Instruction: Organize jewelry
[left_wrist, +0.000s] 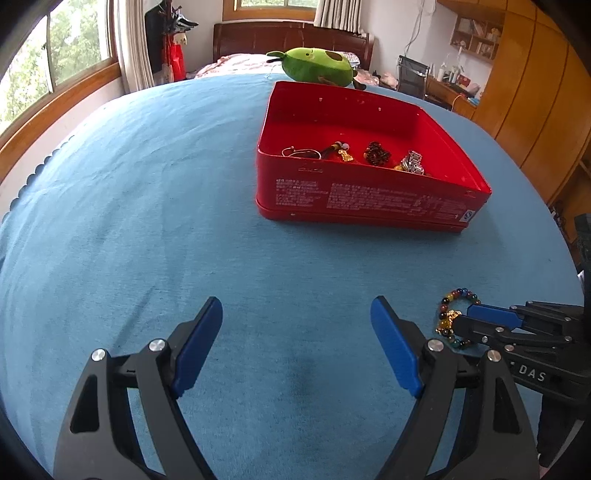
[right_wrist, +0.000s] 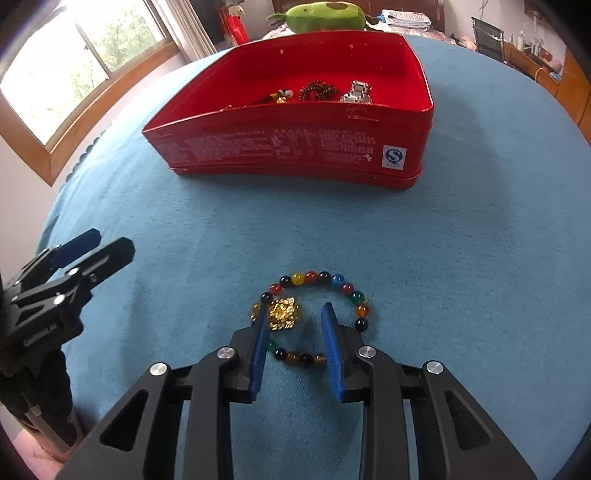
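Observation:
A bracelet of coloured beads (right_wrist: 347, 288) with a gold charm (right_wrist: 283, 313) lies on the blue cloth. My right gripper (right_wrist: 295, 314) is open, its two blue fingers set down around the charm side of the bracelet. The bracelet (left_wrist: 448, 306) also shows at the right of the left wrist view, with the right gripper (left_wrist: 467, 319) on it. My left gripper (left_wrist: 297, 314) is open and empty over bare cloth. A red tin box (left_wrist: 369, 192) holds several jewelry pieces: a silver watch (right_wrist: 356, 92), a dark bead bracelet (right_wrist: 317, 90) and a charm cord (left_wrist: 338, 151).
The blue cloth (left_wrist: 147, 221) covers a table. A green plush toy (left_wrist: 317, 64) lies beyond the red box (right_wrist: 295, 147). A bed, a window and wooden cabinets stand further back. My left gripper (right_wrist: 88, 247) shows at the left of the right wrist view.

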